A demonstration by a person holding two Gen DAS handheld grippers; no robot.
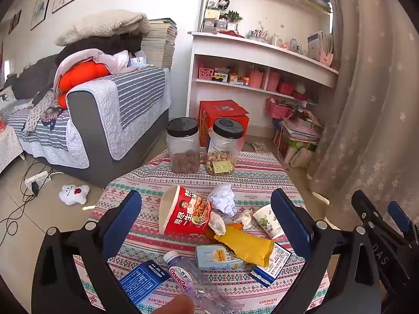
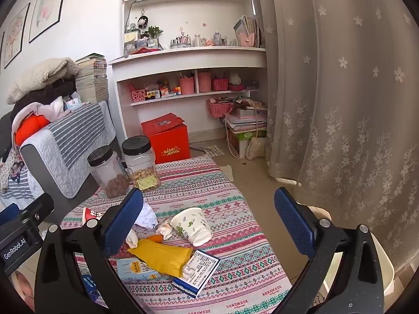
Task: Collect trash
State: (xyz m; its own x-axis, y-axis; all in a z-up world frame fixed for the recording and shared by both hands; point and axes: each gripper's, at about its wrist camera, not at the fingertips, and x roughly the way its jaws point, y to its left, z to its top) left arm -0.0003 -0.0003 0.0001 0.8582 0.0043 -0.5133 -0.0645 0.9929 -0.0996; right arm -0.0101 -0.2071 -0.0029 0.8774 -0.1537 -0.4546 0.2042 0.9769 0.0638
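Nearest the left wrist camera, the left gripper (image 1: 207,225) hangs over a low surface (image 1: 262,175) covered in a patterned cloth, its blue fingers (image 1: 123,217) spread wide apart and holding nothing. The right gripper (image 2: 209,225) hangs just beside it, fingers likewise wide apart and empty.

The trash lies scattered on the cloth between and just beyond the fingers. Closest is a crushed clear bottle (image 1: 193,285) beside a blue box (image 1: 141,280). Next come a milk carton (image 1: 217,257), a yellow wrapper (image 1: 246,246) lying across it, and a small blue-and-white box (image 2: 197,272). Further on, a red noodle cup (image 1: 186,214) lies on its side, with crumpled white paper (image 1: 224,198) touching it and a tipped paper cup (image 2: 192,225) to the right.

At the far edge stand two black-lidded jars (image 1: 183,146) of snacks, probably not trash.

No bin is clearly in view. A sensible start is probably the nearest rigid piece, gripped across its narrow side, leaving the jars undisturbed.
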